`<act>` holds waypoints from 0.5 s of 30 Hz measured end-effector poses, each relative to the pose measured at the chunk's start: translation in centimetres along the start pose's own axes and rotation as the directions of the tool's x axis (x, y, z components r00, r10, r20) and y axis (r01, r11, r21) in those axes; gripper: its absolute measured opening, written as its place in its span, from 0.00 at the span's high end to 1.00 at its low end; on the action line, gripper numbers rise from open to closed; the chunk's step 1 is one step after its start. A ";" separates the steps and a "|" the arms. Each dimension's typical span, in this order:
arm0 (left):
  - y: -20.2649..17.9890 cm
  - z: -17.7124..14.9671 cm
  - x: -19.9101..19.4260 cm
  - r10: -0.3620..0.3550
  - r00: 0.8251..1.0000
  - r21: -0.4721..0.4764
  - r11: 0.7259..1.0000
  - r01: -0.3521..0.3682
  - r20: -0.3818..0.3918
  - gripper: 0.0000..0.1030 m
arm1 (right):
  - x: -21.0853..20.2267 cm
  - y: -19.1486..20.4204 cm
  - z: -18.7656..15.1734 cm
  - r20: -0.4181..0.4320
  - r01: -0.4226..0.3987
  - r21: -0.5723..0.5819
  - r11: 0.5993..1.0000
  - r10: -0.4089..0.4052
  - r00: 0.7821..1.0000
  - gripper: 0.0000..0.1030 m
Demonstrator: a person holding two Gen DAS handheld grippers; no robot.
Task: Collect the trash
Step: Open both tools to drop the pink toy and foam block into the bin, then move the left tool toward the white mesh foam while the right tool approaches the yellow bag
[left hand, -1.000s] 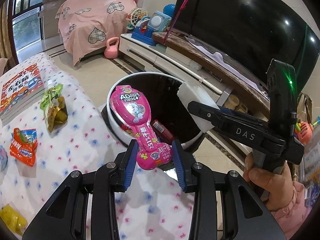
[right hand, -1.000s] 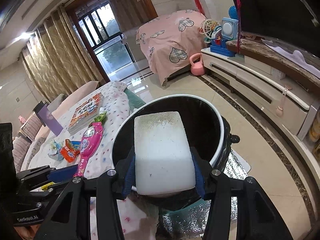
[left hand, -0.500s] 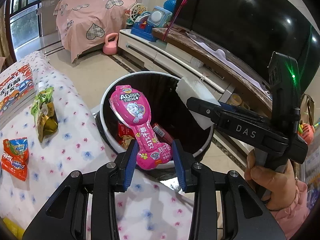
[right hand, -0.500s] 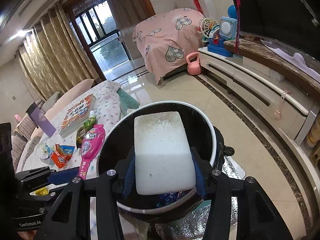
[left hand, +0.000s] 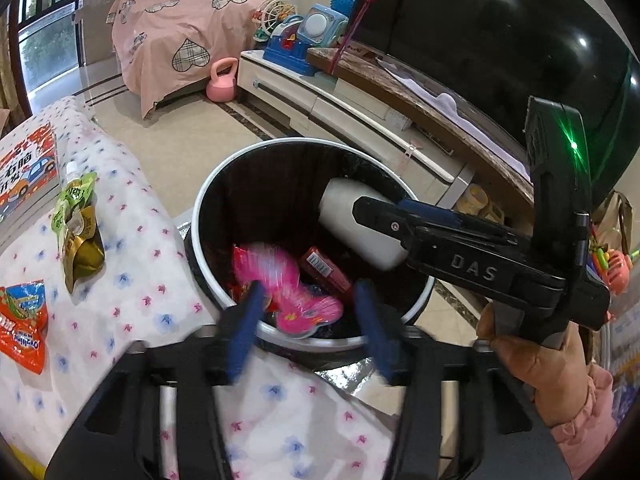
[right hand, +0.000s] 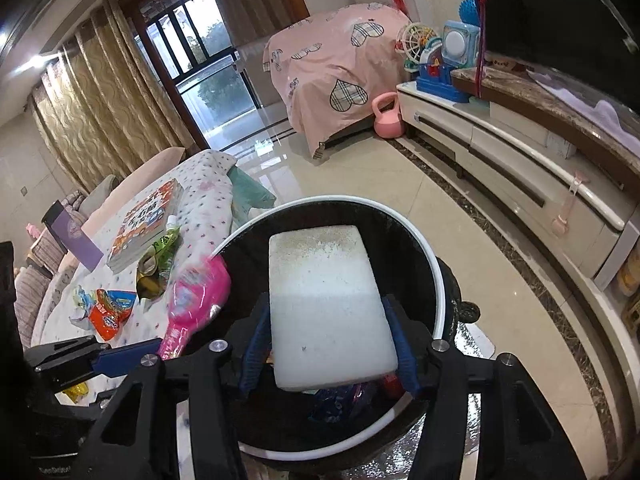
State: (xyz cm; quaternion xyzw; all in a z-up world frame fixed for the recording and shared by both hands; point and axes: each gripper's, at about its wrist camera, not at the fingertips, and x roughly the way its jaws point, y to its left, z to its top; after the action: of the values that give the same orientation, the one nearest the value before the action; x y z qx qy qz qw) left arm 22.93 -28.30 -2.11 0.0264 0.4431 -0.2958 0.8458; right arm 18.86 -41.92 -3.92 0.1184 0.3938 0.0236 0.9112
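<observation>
Left claw: spread; jaws have just been opening, nothing pinched.
Pink packet: released since a second ago; now dropping just ahead of the left claw, inside the bin.
Right claw: jaws have just been opening; the white block is sitting between them over the bin, whether still gripped I cannot tell.
Task meaning: judged as two pieces nearly binned.
Remaining trash: orange wrapper and green pouch lying left of the left claw on the floral cloth.
Room beyond: pale floor, pink-covered furniture, television.
</observation>
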 end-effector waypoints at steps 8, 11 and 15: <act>1.1 -1.1 -1.2 0.002 1.000 -0.041 0.999 -0.001 0.023 0.37 | -0.8 0.0 -0.3 0.019 -0.012 0.025 1.000 0.012 1.000 0.26; 1.9 -2.1 -1.9 0.005 1.000 -0.064 0.998 -0.003 0.020 0.36 | -1.4 0.5 -0.6 0.033 -0.018 0.031 0.999 0.017 0.999 0.20; 2.8 -3.4 -2.9 0.005 1.000 -0.094 0.996 -0.003 0.019 0.33 | -2.5 1.2 -1.3 0.051 -0.027 0.035 0.999 0.025 0.998 0.12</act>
State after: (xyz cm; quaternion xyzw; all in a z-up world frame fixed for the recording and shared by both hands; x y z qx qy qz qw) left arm 20.65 -23.61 -2.53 -0.0153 0.4482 -0.2731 0.8510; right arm 16.26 -40.86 -2.68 0.1406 0.3695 0.0255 0.9182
